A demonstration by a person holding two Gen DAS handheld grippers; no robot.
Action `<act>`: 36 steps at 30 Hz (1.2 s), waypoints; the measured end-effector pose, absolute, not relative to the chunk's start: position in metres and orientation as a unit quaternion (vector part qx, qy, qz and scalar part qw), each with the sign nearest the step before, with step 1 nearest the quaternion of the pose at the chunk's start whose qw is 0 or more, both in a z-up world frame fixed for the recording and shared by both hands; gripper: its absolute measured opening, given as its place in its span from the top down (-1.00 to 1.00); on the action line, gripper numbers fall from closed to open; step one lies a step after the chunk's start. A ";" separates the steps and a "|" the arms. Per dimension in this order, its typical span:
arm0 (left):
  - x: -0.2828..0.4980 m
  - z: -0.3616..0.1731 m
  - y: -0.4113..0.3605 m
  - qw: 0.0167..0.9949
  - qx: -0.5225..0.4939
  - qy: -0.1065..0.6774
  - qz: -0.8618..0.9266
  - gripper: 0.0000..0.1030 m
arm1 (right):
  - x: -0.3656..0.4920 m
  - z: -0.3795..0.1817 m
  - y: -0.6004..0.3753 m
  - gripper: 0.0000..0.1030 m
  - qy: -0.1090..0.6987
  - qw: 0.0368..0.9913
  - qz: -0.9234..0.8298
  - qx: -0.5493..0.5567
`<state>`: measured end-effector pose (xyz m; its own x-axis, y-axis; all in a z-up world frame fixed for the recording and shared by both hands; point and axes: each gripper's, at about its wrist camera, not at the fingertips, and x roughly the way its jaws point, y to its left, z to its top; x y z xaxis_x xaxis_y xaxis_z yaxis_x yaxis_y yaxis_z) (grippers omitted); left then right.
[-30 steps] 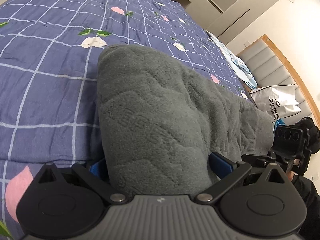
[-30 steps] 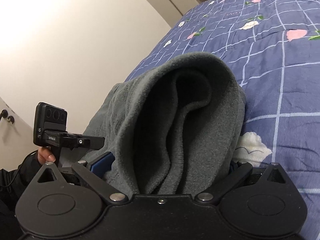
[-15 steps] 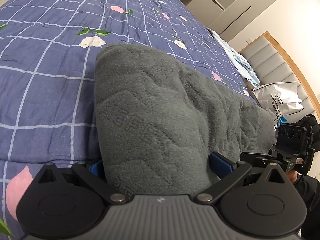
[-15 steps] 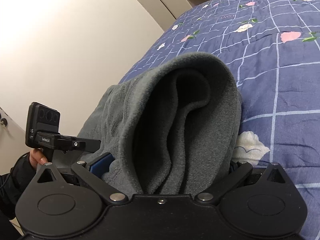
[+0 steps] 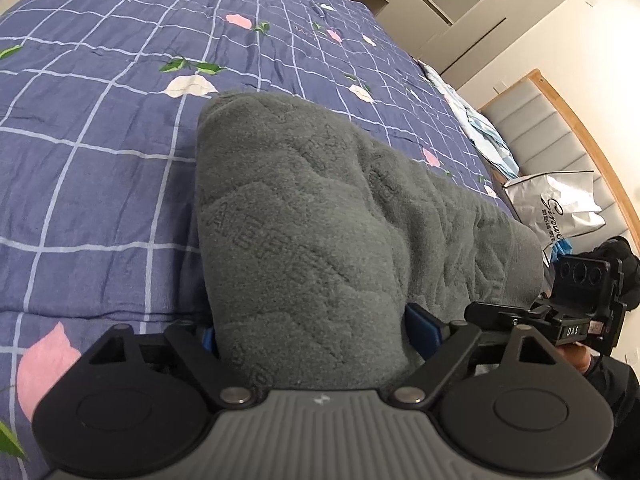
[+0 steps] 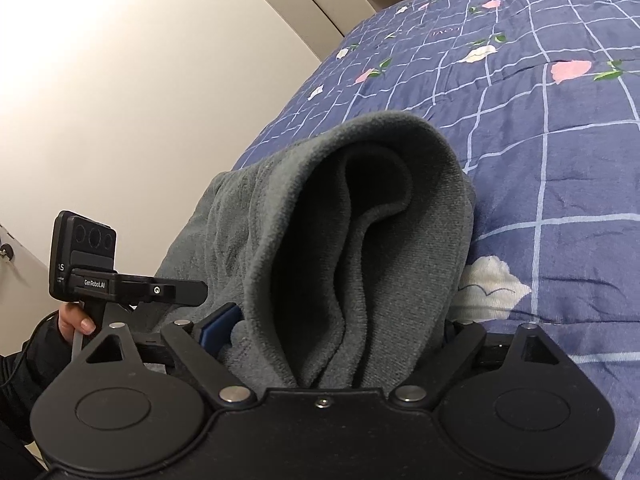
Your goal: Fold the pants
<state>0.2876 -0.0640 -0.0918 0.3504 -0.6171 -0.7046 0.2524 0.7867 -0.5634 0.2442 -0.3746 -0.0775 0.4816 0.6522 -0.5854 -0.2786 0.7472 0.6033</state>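
On the blue checked floral quilt [image 5: 100, 152], bulky grey fleece pants [image 5: 304, 240] hide both grippers' fingertips; left gripper [image 5: 316, 332] and right gripper [image 6: 340, 340] keep pinching them, barely shifted.

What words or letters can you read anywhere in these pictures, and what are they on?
"GenRobot.AI": on the left tool, seen in the right wrist view.
"DAS": on the right tool, seen in the left wrist view.
Script word on the white bag: starts with a curly "G" or "S"; the rest and the small print under it are too blurred.
Stitched word on the blue quilt: too small to read.
Pressed letters in the grey pants: not legible.
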 end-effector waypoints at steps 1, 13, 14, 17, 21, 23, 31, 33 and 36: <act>0.287 -0.090 -0.064 0.803 -0.181 0.499 -0.269 -0.61 | 0.244 -0.078 -0.375 -0.67 0.423 0.834 0.277 0.220; 0.276 -0.052 -0.058 0.803 -0.188 0.496 -0.272 -0.27 | 0.224 -0.039 -0.362 -0.08 0.387 0.855 0.271 0.214; 0.274 -0.048 -0.055 0.804 -0.186 0.495 -0.271 -0.27 | 0.223 -0.034 -0.359 -0.07 0.387 0.853 0.276 0.217; 0.268 -0.033 -0.044 0.810 -0.184 0.491 -0.263 -0.27 | 0.221 -0.023 -0.347 -0.07 0.389 0.847 0.289 0.217; 0.261 -0.011 -0.019 0.820 -0.187 0.481 -0.248 -0.27 | 0.221 -0.006 -0.325 -0.06 0.382 0.845 0.306 0.216; 0.259 0.000 -0.004 0.828 -0.183 0.474 -0.237 -0.27 | 0.226 0.000 -0.313 -0.06 0.377 0.842 0.313 0.226; 0.261 0.013 0.058 0.845 -0.179 0.469 -0.185 -0.27 | 0.255 0.002 -0.249 -0.07 0.376 0.827 0.337 0.248; 0.263 0.003 0.070 0.841 -0.186 0.477 -0.174 -0.27 | 0.261 -0.005 -0.234 -0.07 0.387 0.821 0.338 0.250; 0.266 -0.019 0.082 0.833 -0.196 0.490 -0.164 -0.27 | 0.271 -0.020 -0.218 -0.08 0.407 0.813 0.335 0.248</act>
<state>0.2664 0.0821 -0.0194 0.4655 -0.4656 -0.7527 0.0818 0.8694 -0.4872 0.2712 -0.2179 -0.0196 0.4452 0.7461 -0.4951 -0.3418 0.6527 0.6761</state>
